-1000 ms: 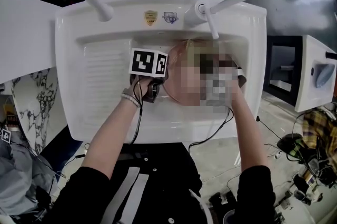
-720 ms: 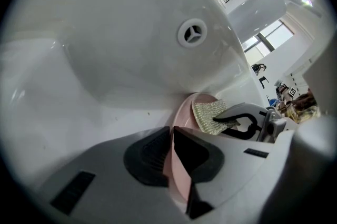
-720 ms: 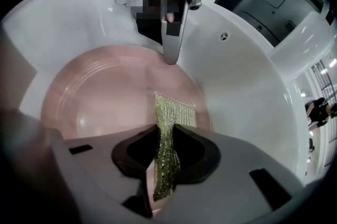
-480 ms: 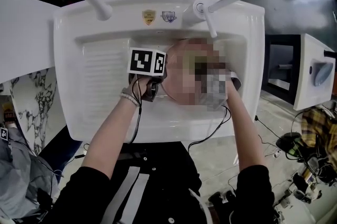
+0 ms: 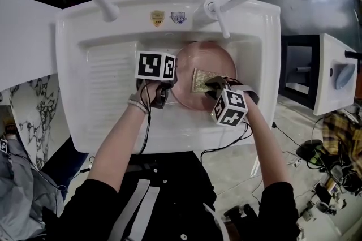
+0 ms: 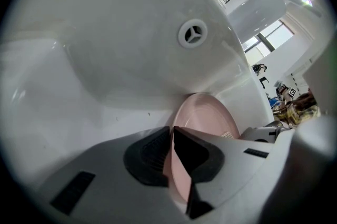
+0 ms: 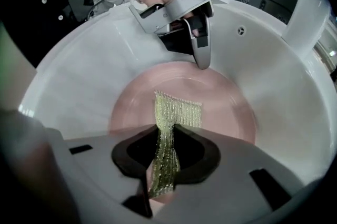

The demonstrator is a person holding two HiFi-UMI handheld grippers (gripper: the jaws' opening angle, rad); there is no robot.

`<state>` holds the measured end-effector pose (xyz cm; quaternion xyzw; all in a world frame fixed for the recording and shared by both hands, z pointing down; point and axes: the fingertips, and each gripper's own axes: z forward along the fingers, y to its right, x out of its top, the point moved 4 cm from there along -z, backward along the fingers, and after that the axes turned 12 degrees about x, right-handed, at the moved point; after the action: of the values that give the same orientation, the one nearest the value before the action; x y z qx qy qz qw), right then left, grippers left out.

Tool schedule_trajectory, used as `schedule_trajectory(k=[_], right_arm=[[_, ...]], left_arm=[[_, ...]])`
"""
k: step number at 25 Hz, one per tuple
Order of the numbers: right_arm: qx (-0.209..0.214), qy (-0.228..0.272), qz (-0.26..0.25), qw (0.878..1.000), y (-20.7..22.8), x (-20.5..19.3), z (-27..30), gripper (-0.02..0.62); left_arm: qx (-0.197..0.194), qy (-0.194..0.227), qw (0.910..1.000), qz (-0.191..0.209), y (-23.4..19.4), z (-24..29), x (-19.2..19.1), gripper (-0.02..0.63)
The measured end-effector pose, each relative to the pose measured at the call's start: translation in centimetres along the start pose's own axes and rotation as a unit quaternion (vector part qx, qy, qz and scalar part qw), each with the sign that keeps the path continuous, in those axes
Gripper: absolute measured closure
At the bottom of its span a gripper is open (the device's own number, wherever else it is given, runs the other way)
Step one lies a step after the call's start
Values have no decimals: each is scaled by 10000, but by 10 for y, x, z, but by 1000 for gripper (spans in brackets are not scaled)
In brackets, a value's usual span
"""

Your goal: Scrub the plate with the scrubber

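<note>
The left gripper [image 6: 171,139] pinches the rim of the round pink plate [image 5: 198,56], steadying it in the white ceramic sink [image 5: 107,87]. The right gripper [image 7: 164,146], clamped on the glittery yellow-green mesh scrubber [image 5: 206,80], has just dragged it across the plate (probably mid-stroke).

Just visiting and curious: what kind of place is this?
Likely a lab or workshop mock-up of a washing-up spot: a white sink with a tap, a pink plate in it, loose cables nearby.

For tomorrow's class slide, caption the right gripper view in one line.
Right gripper holds the scrubber on the plate; left gripper clamps the plate's rim in the sink.
</note>
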<state>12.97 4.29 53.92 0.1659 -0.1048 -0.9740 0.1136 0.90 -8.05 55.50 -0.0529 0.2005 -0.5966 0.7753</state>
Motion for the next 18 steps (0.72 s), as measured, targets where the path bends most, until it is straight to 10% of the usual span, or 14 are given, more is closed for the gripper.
schedule_trajectory(k=[12,18], right_arm=[[2111,-45,169,9773,-52,9,-7,517],[2292,-61,44,9733,-64,14,-15,517]], left_arm=[[-4,4,10000,-5,0,0,1,581],[14,-1,10000,-2,0,0,0,581]])
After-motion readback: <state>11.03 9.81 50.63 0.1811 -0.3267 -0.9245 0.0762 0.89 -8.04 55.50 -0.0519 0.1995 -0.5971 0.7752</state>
